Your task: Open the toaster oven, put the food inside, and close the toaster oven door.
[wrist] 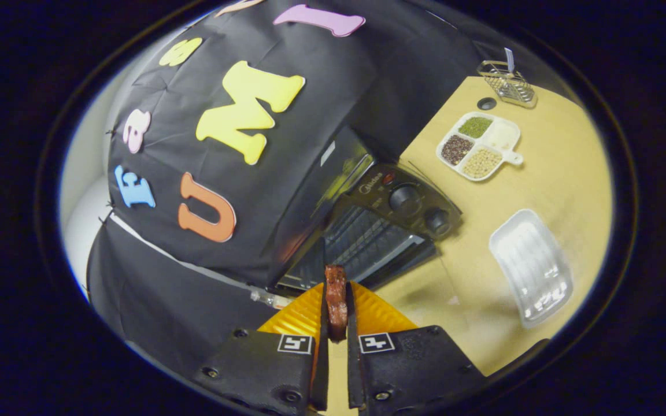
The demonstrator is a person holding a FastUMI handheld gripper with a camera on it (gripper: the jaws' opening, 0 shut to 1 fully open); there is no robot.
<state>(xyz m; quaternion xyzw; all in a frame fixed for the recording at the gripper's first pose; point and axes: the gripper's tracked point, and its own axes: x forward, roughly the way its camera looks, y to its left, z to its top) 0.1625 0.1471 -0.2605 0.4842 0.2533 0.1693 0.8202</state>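
Food [336, 300] sits clamped between both fingers of the gripper [336, 289], just before the open oven [367, 231] on the worktop [541, 173]; placing it inside and closing the door remain.

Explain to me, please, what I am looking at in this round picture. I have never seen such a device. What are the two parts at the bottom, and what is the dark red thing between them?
The picture comes from a wide-angle camera that rides on a hand-held claw, looking forward along its two fingers. A person carries this tool; there is no robot arm. The two parts at the bottom are those fingers. They are closed on a dark reddish-brown piece of food, which looks like meat, held upright between them.

Just beyond the fingers stands a black toaster oven with two knobs. Its door is open and the wire rack inside is visible. It stands on a light wooden table.

Also on the table: an empty clear plastic tray beside the oven, a white divided dish holding what look like beans or grains, and a small wire basket farther back.
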